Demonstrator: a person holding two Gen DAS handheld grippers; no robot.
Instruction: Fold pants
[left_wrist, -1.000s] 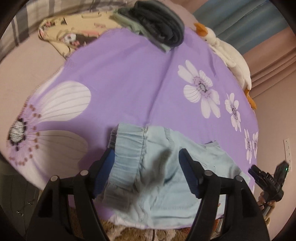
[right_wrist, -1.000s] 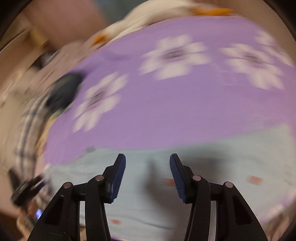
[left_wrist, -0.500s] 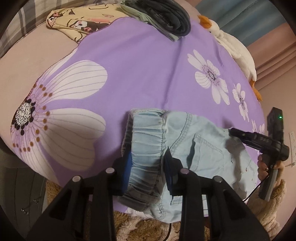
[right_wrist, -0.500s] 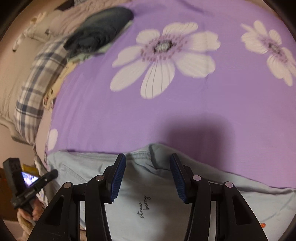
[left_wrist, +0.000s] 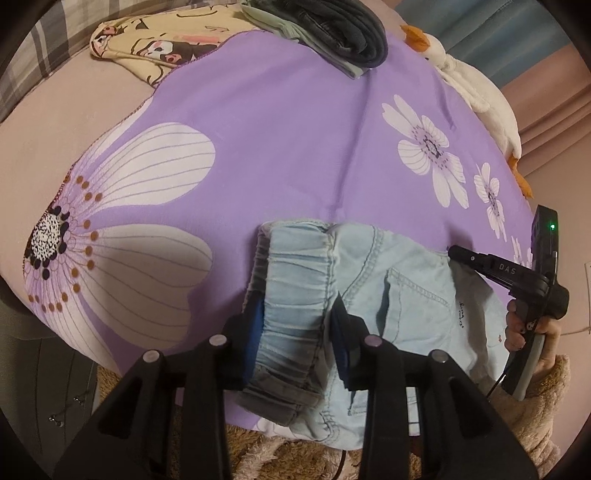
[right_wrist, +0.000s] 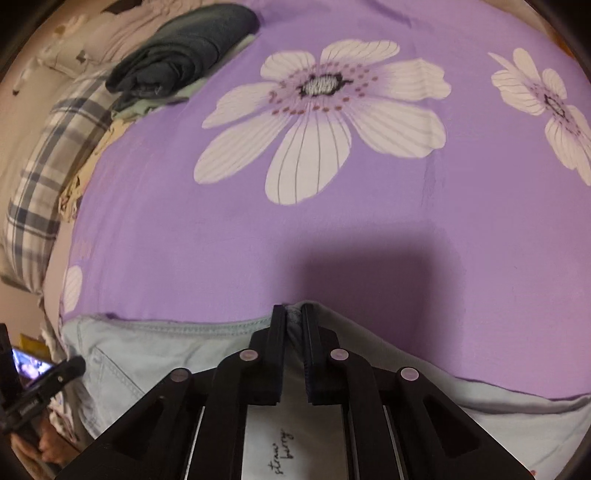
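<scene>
The light denim pants (left_wrist: 369, 280) lie on the purple floral sheet (left_wrist: 280, 140) right under my tools. My left gripper (left_wrist: 297, 325) clamps the gathered waistband and my right gripper (right_wrist: 294, 332) pinches the far edge, I judge for lifting into a fold. Folded dark clothes (right_wrist: 181, 59) sit well ahead, out of the way.

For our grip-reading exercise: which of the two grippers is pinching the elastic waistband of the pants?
The left gripper: its blue pads clamp the gathered waistband of the light-blue pants. The right gripper instead pinches a plain edge further along.
</scene>
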